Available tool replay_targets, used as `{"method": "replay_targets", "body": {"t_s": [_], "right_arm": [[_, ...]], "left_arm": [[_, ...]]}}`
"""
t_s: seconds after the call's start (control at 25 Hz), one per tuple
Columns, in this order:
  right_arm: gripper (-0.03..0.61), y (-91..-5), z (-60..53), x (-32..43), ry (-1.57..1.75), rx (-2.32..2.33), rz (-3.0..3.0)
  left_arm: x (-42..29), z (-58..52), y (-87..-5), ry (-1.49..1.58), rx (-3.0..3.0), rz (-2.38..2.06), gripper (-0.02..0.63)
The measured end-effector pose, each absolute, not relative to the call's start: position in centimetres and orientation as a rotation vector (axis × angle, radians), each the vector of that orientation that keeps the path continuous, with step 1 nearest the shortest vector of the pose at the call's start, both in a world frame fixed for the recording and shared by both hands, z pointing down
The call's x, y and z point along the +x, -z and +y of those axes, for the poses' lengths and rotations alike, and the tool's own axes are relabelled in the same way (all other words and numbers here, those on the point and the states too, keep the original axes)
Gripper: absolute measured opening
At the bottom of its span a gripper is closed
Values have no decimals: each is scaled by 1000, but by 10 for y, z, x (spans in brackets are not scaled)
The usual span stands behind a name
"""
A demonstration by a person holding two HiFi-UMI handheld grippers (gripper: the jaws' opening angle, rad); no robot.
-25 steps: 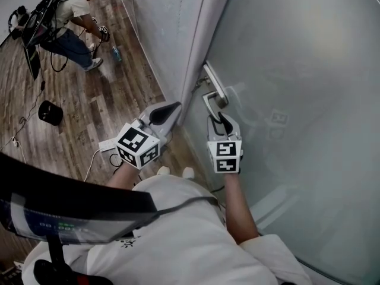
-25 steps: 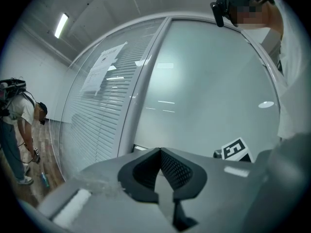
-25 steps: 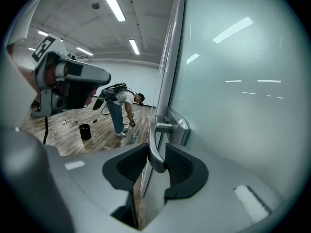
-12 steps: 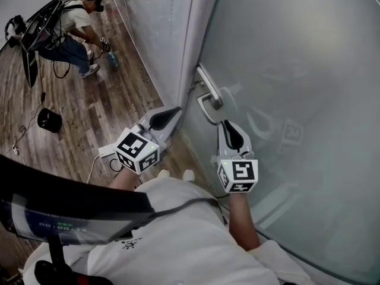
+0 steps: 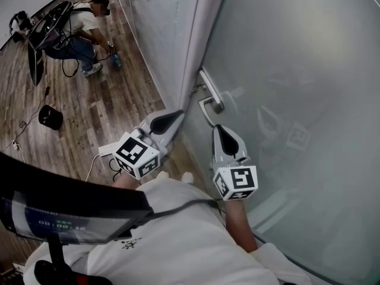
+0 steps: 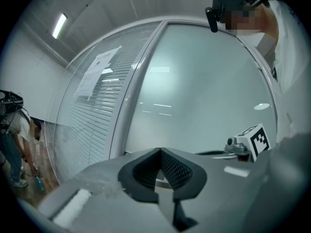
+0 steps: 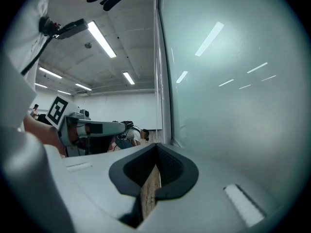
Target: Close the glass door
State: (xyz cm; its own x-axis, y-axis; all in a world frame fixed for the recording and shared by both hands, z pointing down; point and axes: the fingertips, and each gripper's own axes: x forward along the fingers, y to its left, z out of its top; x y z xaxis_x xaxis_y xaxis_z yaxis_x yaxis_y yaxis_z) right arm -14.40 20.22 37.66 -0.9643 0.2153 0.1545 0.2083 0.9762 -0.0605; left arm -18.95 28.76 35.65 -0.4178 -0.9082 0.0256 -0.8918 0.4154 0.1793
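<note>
Claws are both off the glass door (image 5: 285,70), whose edge appears set flush against the frame post (image 5: 199,46), so the closing is judged done or all but done. Just below the door handle (image 5: 212,91), apart from it, the right claw (image 5: 221,130) is held with jaws that have just been closing and now meet on nothing. The left claw (image 5: 174,114) is likewise pressed together and empty, beside the post, over the wooden floor (image 5: 89,117).

Cool indoor light is given by ceiling strip lights (image 7: 101,39). Faint glare streaks are seen on the glass door (image 7: 233,72). Gripper views are bent at the edges, corners blacked out; near foreground soft.
</note>
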Motion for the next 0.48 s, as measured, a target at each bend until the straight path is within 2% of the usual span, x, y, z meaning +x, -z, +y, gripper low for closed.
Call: {"method": "replay_targets", "body": {"t_s": [0.48], "right_arm": [[8, -380, 205, -153, -58, -329, -2950]], "left_arm": [[-200, 303, -361, 221, 1564, -2578, 3]]}}
